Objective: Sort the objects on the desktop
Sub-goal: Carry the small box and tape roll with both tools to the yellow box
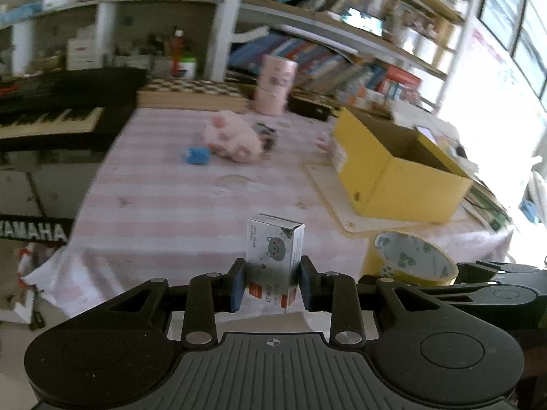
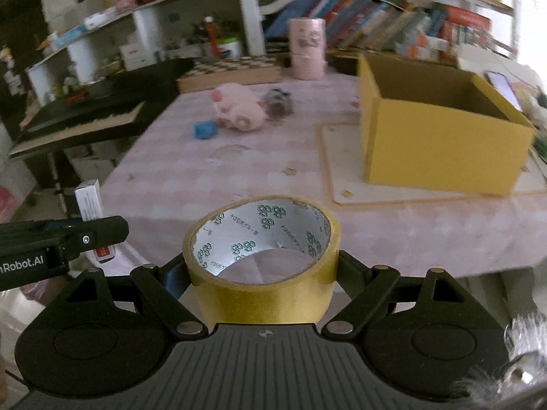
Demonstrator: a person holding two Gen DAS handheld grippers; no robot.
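My left gripper is shut on a small white staple box with a grey cat face, held upright above the near table edge. My right gripper is shut on a yellow tape roll, its hollow core facing up; the roll also shows at the right of the left wrist view. The left gripper with the staple box appears at the left of the right wrist view. An open yellow cardboard box stands on a pale board at the right of the table.
On the pink striped tablecloth lie a pink plush pig, a blue toy and a grey furry thing. A pink canister stands at the back. A keyboard lies left; bookshelves behind.
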